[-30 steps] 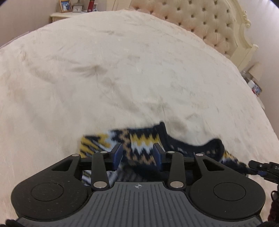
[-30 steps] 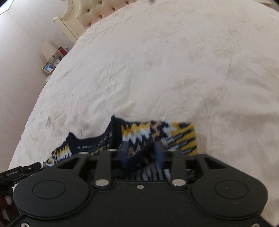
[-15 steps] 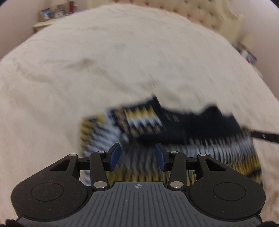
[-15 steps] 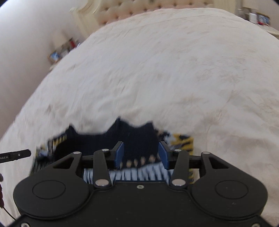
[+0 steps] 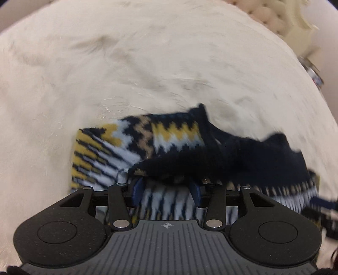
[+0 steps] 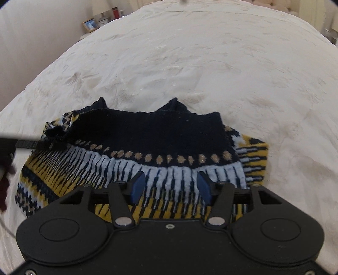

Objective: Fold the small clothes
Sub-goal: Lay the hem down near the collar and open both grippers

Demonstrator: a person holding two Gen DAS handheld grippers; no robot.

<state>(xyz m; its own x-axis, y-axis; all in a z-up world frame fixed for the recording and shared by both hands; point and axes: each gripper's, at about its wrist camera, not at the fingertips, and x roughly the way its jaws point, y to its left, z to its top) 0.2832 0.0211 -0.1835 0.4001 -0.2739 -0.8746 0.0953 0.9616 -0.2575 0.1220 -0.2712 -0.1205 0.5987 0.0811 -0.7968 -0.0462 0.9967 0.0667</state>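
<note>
A small knitted sweater, navy with yellow, white and tan patterns, lies on the cream bed, its navy part folded over the patterned body. It also shows in the left wrist view, blurred. My right gripper is open and empty, just above the white-striped band. My left gripper is open, its blue pads under the edge of the folded navy part. The left gripper's finger reaches into the right wrist view at the sweater's left edge.
The cream bedspread spreads wide beyond the sweater. A tufted headboard stands at the far right in the left wrist view. A nightstand with a photo frame and bottles stands at the back left in the right wrist view.
Both grippers held the sweater's edge a second ago and have let go. The navy part now lies folded over the patterned body, and both grippers have drawn back, open.
</note>
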